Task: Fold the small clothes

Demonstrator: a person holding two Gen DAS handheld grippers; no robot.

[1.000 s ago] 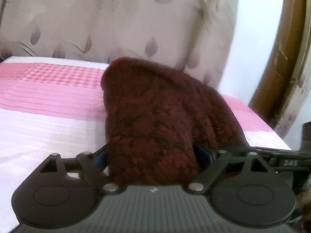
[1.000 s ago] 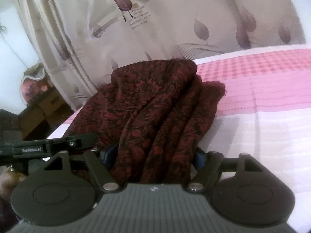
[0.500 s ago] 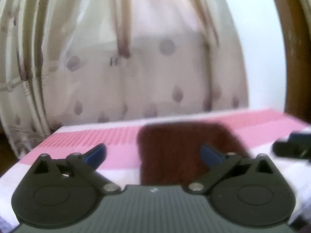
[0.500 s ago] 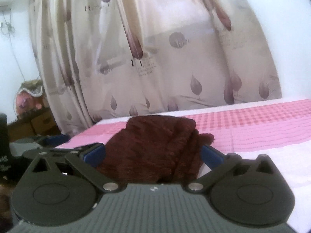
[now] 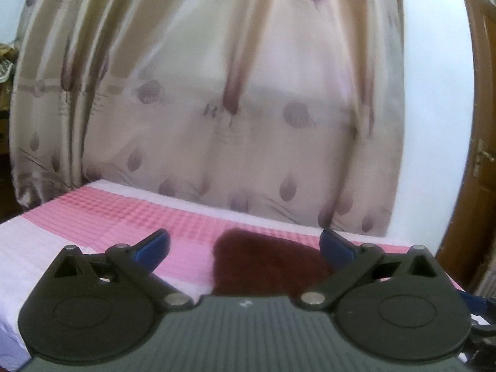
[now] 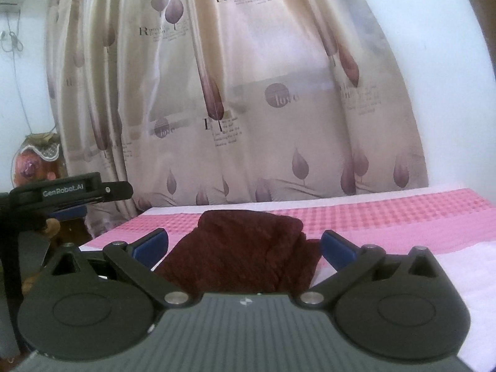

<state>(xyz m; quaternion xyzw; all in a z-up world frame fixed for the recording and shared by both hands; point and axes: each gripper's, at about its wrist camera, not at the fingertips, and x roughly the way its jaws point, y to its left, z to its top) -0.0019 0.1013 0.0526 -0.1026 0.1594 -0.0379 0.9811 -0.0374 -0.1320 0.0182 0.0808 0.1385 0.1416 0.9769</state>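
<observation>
L tool [image 5: 245,246] + R tool [image 6: 245,245] wide open, empty.

A: Surface?
B: A bed [image 6: 434,241], its cover white with a pink checked and striped band across it.
A: What's lying on it?
B: One dark red patterned garment [image 6: 248,254], folded into a compact bundle, flat on the pink band [image 5: 124,217] near the bed's end.

left wrist: low over bed [image 5: 46,248], facing curtain [image 5: 217,108] | right wrist: same | shared: garment [image 6: 248,254]
</observation>
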